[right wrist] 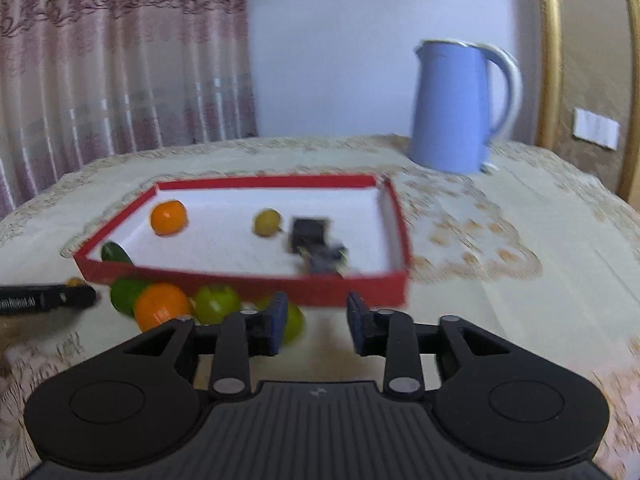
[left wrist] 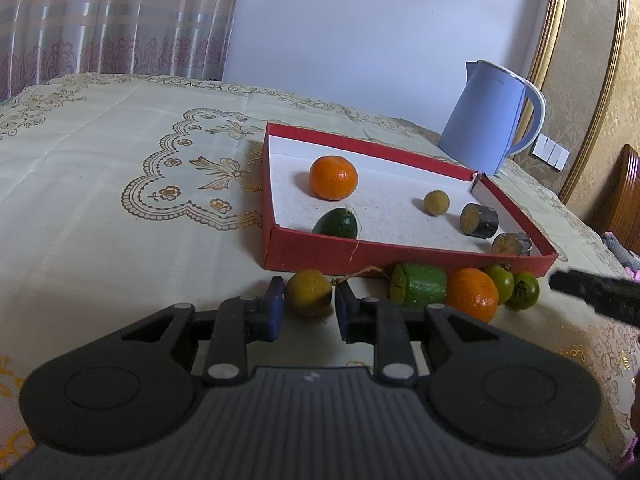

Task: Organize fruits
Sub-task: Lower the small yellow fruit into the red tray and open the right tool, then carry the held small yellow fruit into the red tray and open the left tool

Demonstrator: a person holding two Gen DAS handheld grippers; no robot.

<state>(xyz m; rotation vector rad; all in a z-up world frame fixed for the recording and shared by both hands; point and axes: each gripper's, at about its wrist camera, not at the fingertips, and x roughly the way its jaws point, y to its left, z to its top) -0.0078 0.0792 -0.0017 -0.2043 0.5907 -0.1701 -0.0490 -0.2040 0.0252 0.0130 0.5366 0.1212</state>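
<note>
So in my left wrist view the left gripper (left wrist: 309, 307) sits low center with its blue pads (left wrist: 275, 308) pinching a small yellowish-brown fruit (left wrist: 308, 292) on the embroidered tablecloth (left wrist: 120, 168), just in front of the red tray (left wrist: 320, 254). A thin stem runs off that fruit to the right toward a cut green chunk (left wrist: 420, 289), and past that there's an orange tangerine (left wrist: 473, 294) and two green tomato-looking fruits (left wrist: 514, 288), all lined up along the tray's near wall. Inside the tray: another tangerine (left wrist: 333, 178) upper left, a dark green fruit (left wrist: 336, 223) tucked against the near wall, a little round yellowish fruit (left wrist: 436, 203) and two dark cut pieces (left wrist: 479, 221) toward the right corner. A blue kettle (left wrist: 490, 116) stands behind the tray, upper right. The dark tip poking in at the right edge is my other gripper. Right wrist view is pretty blurry: the right gripper (right wrist: 318, 322) is bottom center with its fingers spread apart and nothing between them, bare cloth in the gap. A green fruit (right wrist: 294, 322) sits just behind the left finger. Tray's straight ahead, kettle upper right, left gripper's tip at the left edge.
</note>
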